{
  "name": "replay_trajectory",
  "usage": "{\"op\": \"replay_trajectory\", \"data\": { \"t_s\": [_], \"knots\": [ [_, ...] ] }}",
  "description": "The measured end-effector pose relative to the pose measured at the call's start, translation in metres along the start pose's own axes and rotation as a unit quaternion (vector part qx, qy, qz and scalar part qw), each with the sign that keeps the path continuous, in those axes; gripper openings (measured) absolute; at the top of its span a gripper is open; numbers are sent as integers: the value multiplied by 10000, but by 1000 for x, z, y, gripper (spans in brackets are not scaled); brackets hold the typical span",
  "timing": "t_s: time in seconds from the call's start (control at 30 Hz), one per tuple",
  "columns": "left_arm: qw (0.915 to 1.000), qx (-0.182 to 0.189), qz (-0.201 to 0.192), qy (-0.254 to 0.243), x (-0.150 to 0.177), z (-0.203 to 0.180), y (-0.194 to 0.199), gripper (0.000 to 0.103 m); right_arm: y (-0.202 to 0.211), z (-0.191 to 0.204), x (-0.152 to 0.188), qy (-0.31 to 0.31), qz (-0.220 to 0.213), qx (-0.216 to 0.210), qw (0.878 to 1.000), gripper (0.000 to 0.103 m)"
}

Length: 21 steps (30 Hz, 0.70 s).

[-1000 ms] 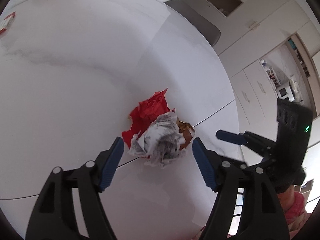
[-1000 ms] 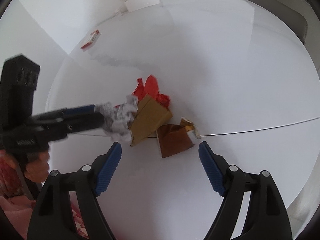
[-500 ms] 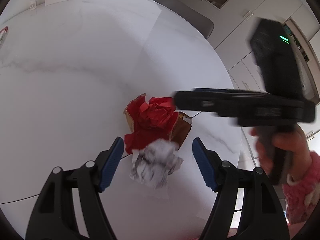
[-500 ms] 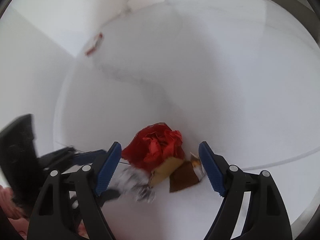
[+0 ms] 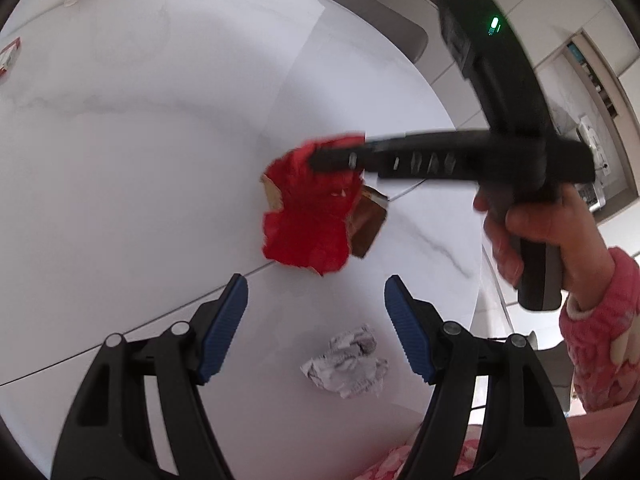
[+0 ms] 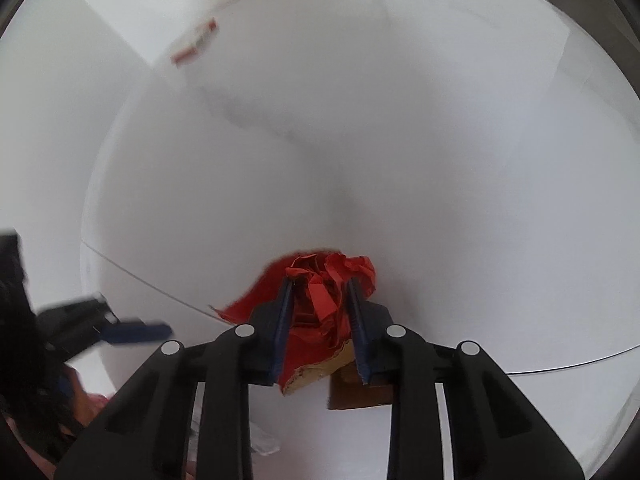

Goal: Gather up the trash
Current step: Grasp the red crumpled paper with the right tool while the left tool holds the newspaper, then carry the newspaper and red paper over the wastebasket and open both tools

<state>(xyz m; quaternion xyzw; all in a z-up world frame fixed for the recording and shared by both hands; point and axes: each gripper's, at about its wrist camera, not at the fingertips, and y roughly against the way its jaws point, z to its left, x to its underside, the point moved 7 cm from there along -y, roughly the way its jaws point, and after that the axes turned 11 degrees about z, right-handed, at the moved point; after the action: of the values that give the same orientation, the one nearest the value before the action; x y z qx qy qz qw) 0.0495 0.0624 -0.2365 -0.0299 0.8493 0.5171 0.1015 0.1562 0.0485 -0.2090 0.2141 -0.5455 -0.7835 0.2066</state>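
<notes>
Right gripper (image 6: 320, 312): jaws have just been closing and now pinch the crumpled red paper (image 6: 332, 276), pads pressed into its folds. Left gripper (image 5: 316, 308): fingers apart, nothing between them, hanging over the crumpled printed paper (image 5: 346, 362), which lies loose on the white table (image 5: 120, 160).

Judgement on the step: lift the red wad straight up and slowly; the brown wrapper (image 5: 368, 222) lies touching it and may drag along or drop.

Left wrist view alone shows the printed wad and the hand (image 5: 532, 236) on the right grip. Right wrist view alone shows the pads' bite on the red paper.
</notes>
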Motion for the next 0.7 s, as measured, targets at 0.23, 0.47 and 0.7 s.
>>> {"op": "replay_trajectory", "data": {
  "t_s": [0.23, 0.47, 0.7],
  "knots": [
    [9956, 70, 373, -853, 23, -29, -4, 68, 66, -10, 22, -548, -936, -587, 9924, 27],
    [9852, -110, 881, -1465, 53, -51, -42, 64, 102, -29, 104, -1093, -1211, -384, 9859, 27],
    [9870, -233, 879, -1326, 55, -48, -54, 43, 105, -48, 200, -1903, -1293, -287, 9728, 27]
  ]
}}
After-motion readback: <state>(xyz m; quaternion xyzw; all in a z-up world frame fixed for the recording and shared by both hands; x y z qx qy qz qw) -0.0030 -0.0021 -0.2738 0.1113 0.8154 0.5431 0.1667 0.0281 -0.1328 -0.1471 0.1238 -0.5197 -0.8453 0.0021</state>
